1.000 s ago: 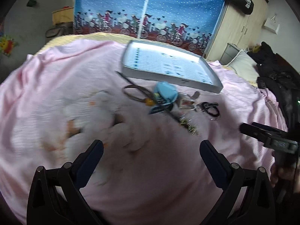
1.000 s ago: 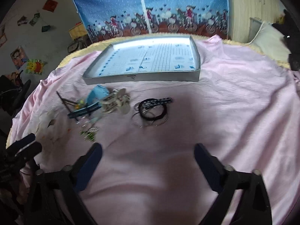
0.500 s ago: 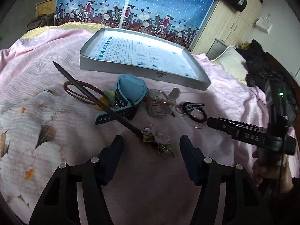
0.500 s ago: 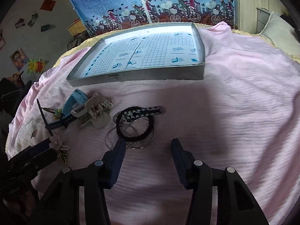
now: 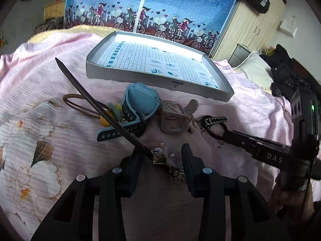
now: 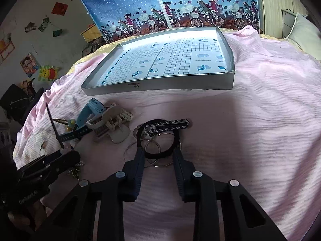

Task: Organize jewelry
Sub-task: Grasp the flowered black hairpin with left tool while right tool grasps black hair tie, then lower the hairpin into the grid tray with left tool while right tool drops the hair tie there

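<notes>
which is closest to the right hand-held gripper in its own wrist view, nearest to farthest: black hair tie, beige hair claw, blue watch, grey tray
From the right hand-held gripper:
1. Black hair tie, between the fingertips.
2. Beige hair claw, ahead and to the left.
3. Blue watch, farther left, just beyond the claw.
4. Grey tray, at the back across the pink bedspread.

pink ribbed bedspread (image 6: 250, 120) with white/orange flower print, silver tray (image 5: 128, 74) with blue-and-white grid liner, light-blue watch (image 5: 140, 102) on dark-blue strap, black hair tie (image 6: 158, 154), blue polka-dot curtain (image 5: 160, 4) with cyclists border
</notes>
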`<state>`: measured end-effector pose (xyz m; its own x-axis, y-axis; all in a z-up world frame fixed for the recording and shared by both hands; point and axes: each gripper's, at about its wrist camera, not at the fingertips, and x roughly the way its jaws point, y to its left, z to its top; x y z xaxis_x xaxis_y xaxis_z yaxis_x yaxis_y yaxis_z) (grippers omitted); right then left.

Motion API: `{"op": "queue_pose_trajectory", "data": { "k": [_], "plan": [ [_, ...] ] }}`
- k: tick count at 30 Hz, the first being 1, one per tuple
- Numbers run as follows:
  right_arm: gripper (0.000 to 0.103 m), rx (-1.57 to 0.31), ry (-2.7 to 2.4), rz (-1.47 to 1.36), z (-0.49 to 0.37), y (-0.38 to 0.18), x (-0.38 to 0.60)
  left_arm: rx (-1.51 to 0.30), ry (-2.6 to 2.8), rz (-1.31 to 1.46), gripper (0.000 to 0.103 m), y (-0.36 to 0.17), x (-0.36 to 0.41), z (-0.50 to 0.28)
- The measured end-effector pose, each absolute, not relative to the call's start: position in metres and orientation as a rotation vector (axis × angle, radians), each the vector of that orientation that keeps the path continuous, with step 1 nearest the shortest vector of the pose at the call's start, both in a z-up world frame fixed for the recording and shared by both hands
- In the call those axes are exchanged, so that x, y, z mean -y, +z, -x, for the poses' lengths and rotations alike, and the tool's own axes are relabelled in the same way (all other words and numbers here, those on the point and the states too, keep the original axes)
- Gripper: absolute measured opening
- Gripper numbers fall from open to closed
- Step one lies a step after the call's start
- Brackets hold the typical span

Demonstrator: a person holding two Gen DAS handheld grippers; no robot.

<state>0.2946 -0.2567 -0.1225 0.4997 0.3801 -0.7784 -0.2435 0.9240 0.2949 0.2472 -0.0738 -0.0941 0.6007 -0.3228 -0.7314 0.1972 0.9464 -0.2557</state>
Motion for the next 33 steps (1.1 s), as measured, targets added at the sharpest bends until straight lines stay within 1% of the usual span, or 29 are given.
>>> {"op": "queue_pose_trajectory", "data": {
  "k": [8,9,10,11,13,21,27,33],
  "plan": [
    [0.027,-1.005,0.341,-0.241,-0.314,-0.135,0.264,-0.818,-0.310,-0.032,0.034,-0.098,0.106,-0.231],
    [0.023,-1.012,0.346,-0.254,-0.317,-0.137,0.264,-0.816,-0.312,-0.039,0.034,-0.099,0.108,-0.230],
    [0.013,-1.015,0.345,-0.252,-0.318,-0.138,0.263,-0.815,-0.315,-0.043,0.034,-0.099,0.110,-0.231],
    [0.009,-1.017,0.342,-0.242,-0.318,-0.139,0.263,-0.816,-0.316,-0.043,0.034,-0.100,0.111,-0.231],
    [0.007,-1.008,0.344,-0.232,-0.316,-0.137,0.263,-0.818,-0.315,-0.034,0.034,-0.101,0.111,-0.233],
    [0.006,-0.863,0.307,-0.173,-0.303,-0.108,0.270,-0.816,-0.302,-0.015,0.034,-0.098,0.107,-0.230],
    [0.006,-0.765,0.294,-0.197,-0.297,-0.090,0.277,-0.782,-0.300,-0.029,0.034,-0.089,0.109,-0.230],
    [0.006,-0.680,0.297,-0.221,-0.311,-0.076,0.276,-0.733,-0.317,-0.030,0.034,-0.067,0.118,-0.259]
  ]
}}
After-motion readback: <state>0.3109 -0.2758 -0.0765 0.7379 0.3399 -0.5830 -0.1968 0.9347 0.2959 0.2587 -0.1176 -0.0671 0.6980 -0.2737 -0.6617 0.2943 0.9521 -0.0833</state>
